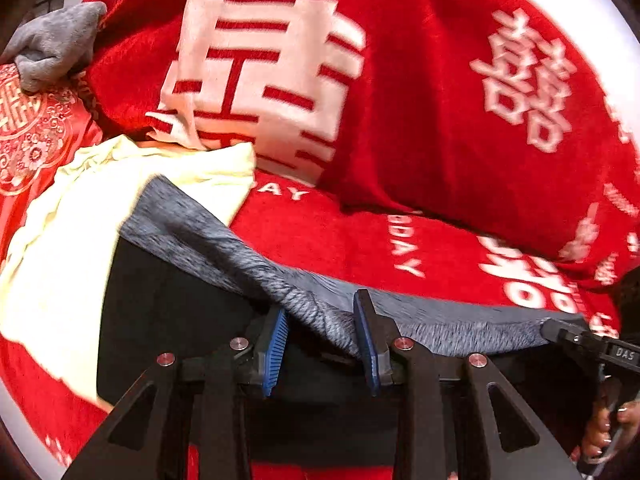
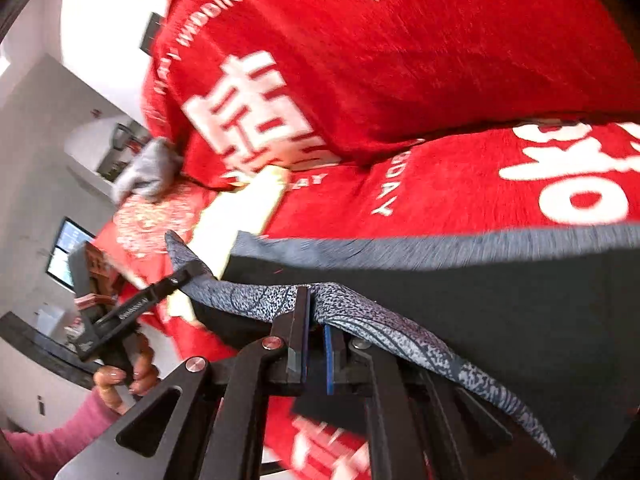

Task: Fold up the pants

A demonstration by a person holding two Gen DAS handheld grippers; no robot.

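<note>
The pants are black (image 1: 176,320) with a grey heathered waistband (image 1: 224,248). They lie over a red bed cover, waistband stretched between the two grippers. My left gripper (image 1: 322,344) has its blue pads wide apart, with the waistband draped between them; it also shows in the right wrist view (image 2: 188,272) at the band's left end. My right gripper (image 2: 316,344) is shut on the waistband (image 2: 360,308); its tip also shows in the left wrist view (image 1: 560,330) at the band's right end. The black pants (image 2: 500,304) spread to the right.
A red blanket with white characters (image 1: 420,100) is heaped behind the pants. A pale yellow garment (image 1: 60,248) lies under the pants at left. A grey cloth (image 1: 52,44) and a red embroidered cushion (image 1: 28,128) sit at far left. A hand in a pink sleeve (image 2: 120,380) holds the left gripper.
</note>
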